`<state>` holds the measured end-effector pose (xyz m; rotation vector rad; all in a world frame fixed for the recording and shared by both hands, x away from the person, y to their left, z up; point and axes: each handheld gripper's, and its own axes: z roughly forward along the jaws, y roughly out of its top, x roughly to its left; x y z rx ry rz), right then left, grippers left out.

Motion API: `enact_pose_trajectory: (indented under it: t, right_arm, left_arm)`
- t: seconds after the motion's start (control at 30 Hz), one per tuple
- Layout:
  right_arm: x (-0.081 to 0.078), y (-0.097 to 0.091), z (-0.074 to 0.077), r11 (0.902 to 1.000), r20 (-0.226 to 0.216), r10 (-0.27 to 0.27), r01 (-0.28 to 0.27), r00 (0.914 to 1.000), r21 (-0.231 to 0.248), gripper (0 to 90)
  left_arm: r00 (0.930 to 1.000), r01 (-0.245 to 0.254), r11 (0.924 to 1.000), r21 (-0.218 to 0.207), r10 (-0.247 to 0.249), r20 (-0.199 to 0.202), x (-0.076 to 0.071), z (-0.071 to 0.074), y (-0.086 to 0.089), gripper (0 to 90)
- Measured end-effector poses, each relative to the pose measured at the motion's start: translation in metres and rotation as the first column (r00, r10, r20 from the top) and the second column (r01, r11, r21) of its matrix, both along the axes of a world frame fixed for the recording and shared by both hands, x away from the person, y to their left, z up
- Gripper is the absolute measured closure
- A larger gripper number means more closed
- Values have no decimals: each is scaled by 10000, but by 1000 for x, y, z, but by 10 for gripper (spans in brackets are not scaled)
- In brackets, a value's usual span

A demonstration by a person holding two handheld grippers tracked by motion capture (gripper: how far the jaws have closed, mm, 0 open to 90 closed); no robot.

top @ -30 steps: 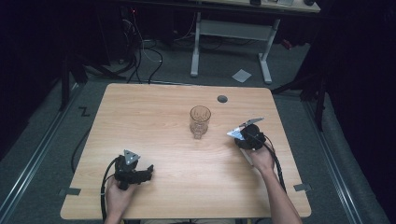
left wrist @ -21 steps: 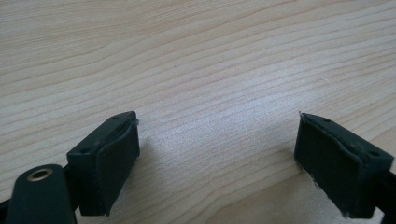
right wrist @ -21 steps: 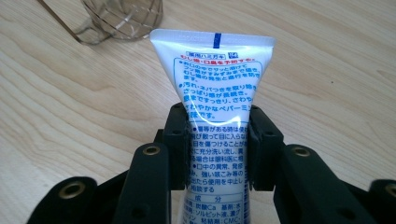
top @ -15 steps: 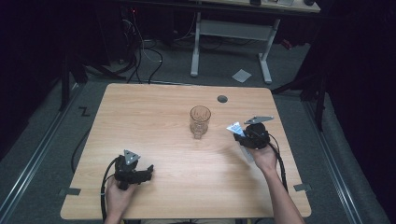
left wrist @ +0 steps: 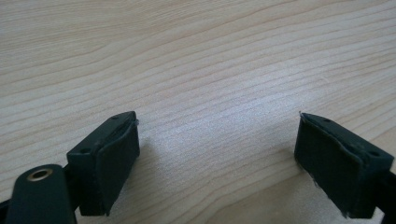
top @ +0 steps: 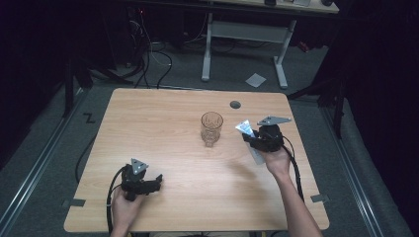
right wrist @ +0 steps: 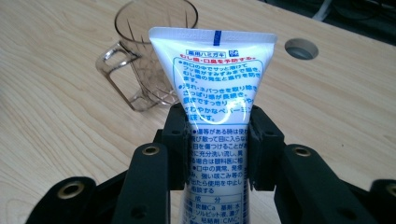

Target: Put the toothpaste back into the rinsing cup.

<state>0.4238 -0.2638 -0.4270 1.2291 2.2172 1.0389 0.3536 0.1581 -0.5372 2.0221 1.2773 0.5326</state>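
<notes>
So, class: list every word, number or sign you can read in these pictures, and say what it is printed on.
"薬用ハミガキ": boxed heading near the crimped top of the toothpaste tube, held in the right gripper jaws.
"成分": heading low on the same tube.
"炭酸Ca": in the list under it.
Blue and red Japanese paragraphs on the tube: too small to read reliably.
Glass mug, table: no text.

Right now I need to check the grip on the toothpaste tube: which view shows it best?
The right gripper view: the toothpaste tube stands large, clamped between the right gripper pads. The high view shows it small and far off.
</notes>
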Motion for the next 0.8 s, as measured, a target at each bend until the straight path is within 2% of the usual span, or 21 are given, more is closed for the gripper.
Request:
enact_pose_trajectory:
  t: [0.17, 0.4, 0.57, 0.8]
  right_arm:
    - [1, 6, 6, 9999, 197, 162, -161, 9997, -20, 657]
    - [5, 12, 12, 9994, 376, 262, -271, 9989, 230, 656]
    - [11, 17, 18, 9964, 547, 120, -165, 9984, 831, 655]
    - [19, 31, 24, 9940, 857, 170, -262, 9962, 1065, 654]
  left_arm:
    - [10000, -3, 10000, -11, 3, -7, 0, 0, 0, 142]
    - [10000, -6, 10000, -12, 6, -6, 0, 0, 0, 142]
    - [10000, 0, 10000, -6, 0, -4, 0, 0, 0, 142]
    - [10000, 12, 10000, -11, -12, -5, 0, 0, 0, 142]
